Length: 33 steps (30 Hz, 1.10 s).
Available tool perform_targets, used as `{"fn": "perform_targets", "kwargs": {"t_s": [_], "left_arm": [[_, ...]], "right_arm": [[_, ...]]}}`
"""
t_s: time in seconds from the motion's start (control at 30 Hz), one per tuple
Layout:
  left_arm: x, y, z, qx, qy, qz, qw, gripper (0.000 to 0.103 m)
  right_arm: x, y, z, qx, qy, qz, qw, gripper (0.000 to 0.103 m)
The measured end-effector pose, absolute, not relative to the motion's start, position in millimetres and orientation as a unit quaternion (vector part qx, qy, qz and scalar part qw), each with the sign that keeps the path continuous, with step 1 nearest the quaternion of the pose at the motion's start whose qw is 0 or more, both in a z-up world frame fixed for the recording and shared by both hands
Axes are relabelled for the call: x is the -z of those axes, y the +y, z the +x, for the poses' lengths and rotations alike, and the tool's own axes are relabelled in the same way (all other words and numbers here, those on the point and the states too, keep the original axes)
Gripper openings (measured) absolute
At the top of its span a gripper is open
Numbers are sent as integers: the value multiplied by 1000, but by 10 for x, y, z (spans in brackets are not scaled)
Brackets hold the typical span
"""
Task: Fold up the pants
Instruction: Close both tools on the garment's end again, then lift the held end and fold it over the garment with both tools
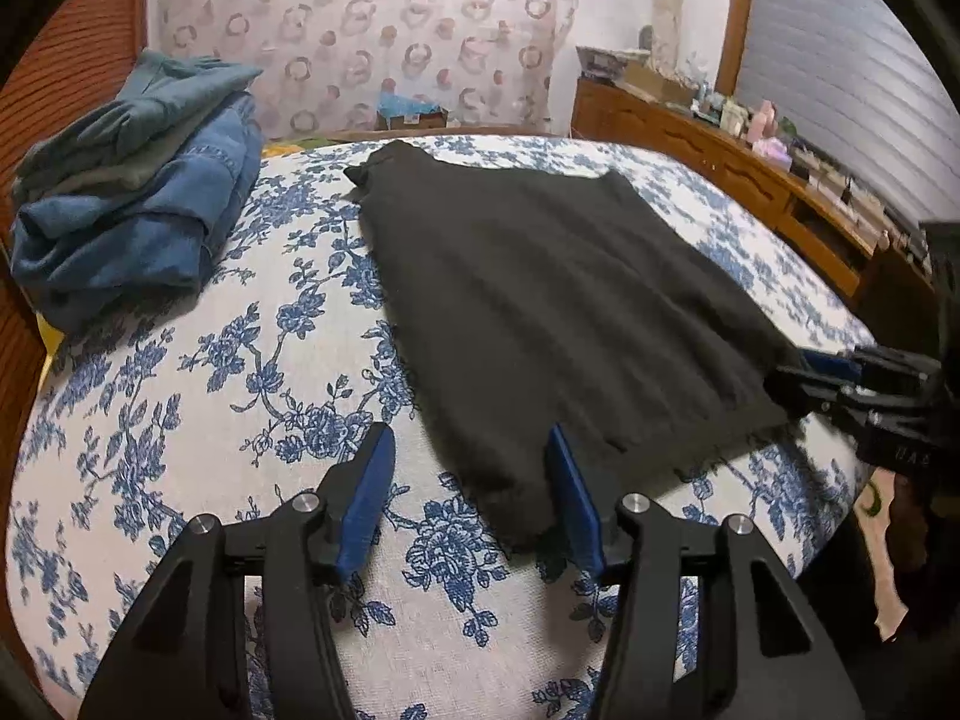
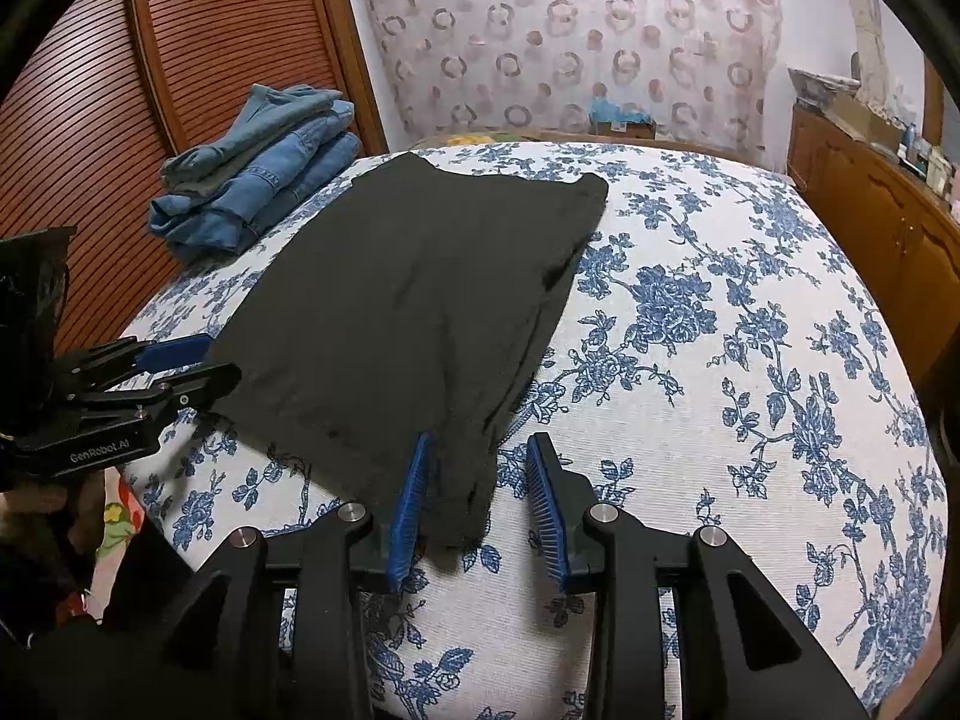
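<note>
Pants: the black pants point(image 1: 540, 300) lie flat and folded on the bed point(image 1: 210, 360), which has a white cover with blue flowers. They sit near the middle of the bed, with two corners at the near edge.
Left gripper: the left gripper point(image 1: 474, 498) is let go, with its blue pads apart. One near corner of the pants lies between the pads, close to one pad, but the pads do not squeeze it.
Right gripper: the right gripper point(image 2: 480, 510) is let go too, with a gap between its blue pads. The other near corner of the pants lies between them, right by one pad, not pinched.
Pile of clothes: a stack of blue jeans point(image 2: 264, 180) sits at the far side of the bed, well apart from the pants.
Room: a brown slatted door point(image 2: 120, 120) stands behind the pile. A wooden dresser point(image 1: 750, 174) with small things on top is on the other side.
</note>
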State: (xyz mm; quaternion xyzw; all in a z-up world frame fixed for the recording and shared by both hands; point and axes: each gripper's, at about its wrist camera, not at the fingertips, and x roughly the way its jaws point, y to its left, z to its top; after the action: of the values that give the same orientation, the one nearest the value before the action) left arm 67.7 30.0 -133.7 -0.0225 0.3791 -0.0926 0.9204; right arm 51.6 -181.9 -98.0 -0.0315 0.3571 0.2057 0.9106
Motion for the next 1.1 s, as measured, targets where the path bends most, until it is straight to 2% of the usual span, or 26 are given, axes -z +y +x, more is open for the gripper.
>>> {"fn": "perform_targets", "kwargs": {"t_s": [0.23, 0.37, 0.4, 0.57, 0.67, 0.87, 0.93, 1.1], "left_arm": [[1345, 282, 635, 89, 373, -20, 923, 53], [1331, 288, 608, 107, 378, -33, 919, 37], [1332, 280, 599, 111, 379, -33, 918, 33], [1322, 263, 577, 114, 384, -39, 916, 30], [1317, 273, 567, 120, 386, -47, 913, 27], [1303, 239, 545, 129, 384, -44, 913, 17], [1297, 230, 541, 133, 383, -43, 913, 11], [1242, 240, 513, 139, 378, -46, 914, 9]], "right_arm": [[998, -1820, 490, -205, 350, -38, 913, 35], [996, -1804, 479, -216, 352, -39, 910, 34], [997, -1795, 473, -218, 351, -41, 910, 31], [998, -1784, 469, -232, 353, -37, 906, 18], [1004, -1771, 470, -235, 350, -37, 906, 14], [1018, -1782, 482, -237, 349, -28, 906, 12], [1016, -1792, 481, -239, 349, -23, 906, 11], [986, -1795, 468, -243, 349, -16, 905, 10]]}}
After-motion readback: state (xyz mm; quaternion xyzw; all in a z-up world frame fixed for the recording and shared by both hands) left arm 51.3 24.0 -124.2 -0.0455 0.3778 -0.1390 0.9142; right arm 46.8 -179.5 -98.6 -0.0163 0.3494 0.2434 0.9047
